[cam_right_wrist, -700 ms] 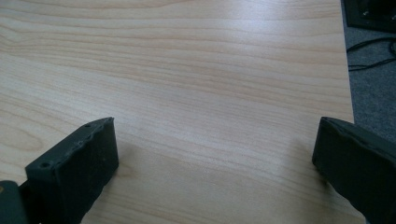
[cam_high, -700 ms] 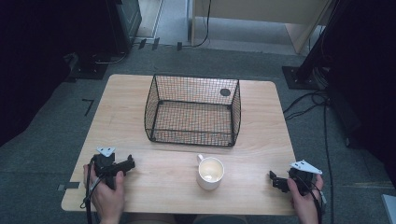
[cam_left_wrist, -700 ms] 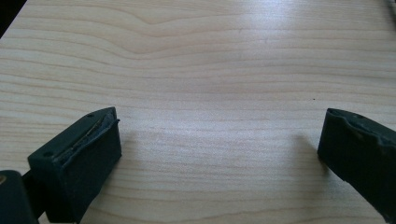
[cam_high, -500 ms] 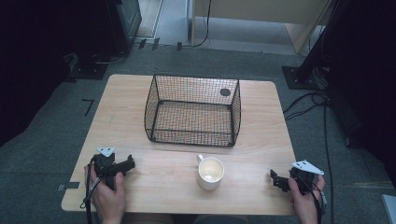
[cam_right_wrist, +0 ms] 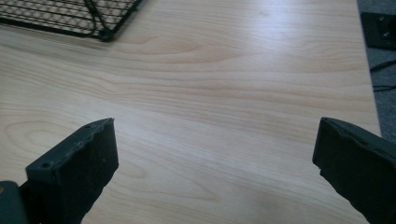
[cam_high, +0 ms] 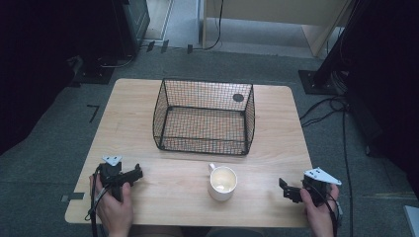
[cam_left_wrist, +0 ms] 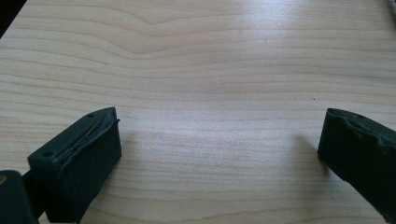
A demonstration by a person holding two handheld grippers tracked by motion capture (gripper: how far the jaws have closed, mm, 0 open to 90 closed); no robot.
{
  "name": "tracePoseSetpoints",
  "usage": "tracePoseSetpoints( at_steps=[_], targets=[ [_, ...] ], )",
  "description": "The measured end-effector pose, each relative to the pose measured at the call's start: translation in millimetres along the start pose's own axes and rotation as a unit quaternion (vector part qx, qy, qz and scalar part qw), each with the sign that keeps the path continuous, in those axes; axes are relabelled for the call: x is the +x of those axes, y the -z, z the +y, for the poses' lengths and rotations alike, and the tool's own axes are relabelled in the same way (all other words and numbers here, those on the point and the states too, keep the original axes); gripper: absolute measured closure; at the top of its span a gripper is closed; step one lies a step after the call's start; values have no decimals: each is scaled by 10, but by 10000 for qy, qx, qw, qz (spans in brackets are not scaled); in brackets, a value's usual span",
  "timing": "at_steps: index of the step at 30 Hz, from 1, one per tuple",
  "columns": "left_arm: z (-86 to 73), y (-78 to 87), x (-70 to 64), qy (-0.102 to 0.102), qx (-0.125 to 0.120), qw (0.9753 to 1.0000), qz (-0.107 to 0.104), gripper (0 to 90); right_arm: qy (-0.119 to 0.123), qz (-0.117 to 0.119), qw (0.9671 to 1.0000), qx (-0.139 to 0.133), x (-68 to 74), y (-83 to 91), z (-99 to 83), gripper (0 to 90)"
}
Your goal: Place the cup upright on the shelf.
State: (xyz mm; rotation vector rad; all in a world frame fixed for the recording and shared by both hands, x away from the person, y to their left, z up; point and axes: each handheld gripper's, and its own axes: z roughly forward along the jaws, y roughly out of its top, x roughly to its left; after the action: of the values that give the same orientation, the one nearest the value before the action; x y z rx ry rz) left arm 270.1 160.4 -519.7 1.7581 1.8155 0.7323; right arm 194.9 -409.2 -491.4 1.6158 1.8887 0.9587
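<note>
Pale wood is forming the top of the table (cam_high: 148, 113), which is carrying three groups of items in the high view. Toward 12 o'clock of the tabletop, a black wire basket (cam_high: 203, 116) is standing upright with its open side up, and a small dark round mark (cam_high: 238, 98) is showing through its mesh near the far right corner. At 6 o'clock from the basket and just apart from it, a white mug (cam_high: 223, 182) is standing upright, its handle pointing toward 11 o'clock. At the table's 8 o'clock corner, the left hand (cam_high: 114, 207) is holding the left gripper (cam_high: 134, 175), which is pointing toward 3 o'clock; in the left gripper view its jaws are standing wide apart over bare wood (cam_left_wrist: 210, 70), with nothing between them. At the 4 o'clock corner, the right hand (cam_high: 320, 212) is holding the right gripper (cam_high: 285, 188), which is pointing toward 9 o'clock, at the mug but well apart from it. In the right gripper view its jaws are likewise spread wide with nothing between them, and a lower corner of the basket (cam_right_wrist: 70, 16) is lying at 11 o'clock.
</note>
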Motion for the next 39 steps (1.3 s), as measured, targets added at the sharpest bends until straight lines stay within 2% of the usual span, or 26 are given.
tracePoseSetpoints(
  at_steps=[5, 17, 27, 39],
  targets=[
    [0, 0, 0, -1, 0, 10000, -2, 0, 71, 225, 9997, -48, 135, 43, 56, 0],
    [0, -1, -3, -10, -5, 10000, -18, 0, 217, 340, 9992, -73, 350, 69, 179, 0],
    [4, -4, -11, -27, -5, 10000, -21, 0, 443, 580, 9973, -44, 604, 11, 265, 0],
    [4, -4, -11, -57, -1, 10000, -42, 0, 530, 792, 9954, -89, 823, -18, 360, 0]
  ],
)
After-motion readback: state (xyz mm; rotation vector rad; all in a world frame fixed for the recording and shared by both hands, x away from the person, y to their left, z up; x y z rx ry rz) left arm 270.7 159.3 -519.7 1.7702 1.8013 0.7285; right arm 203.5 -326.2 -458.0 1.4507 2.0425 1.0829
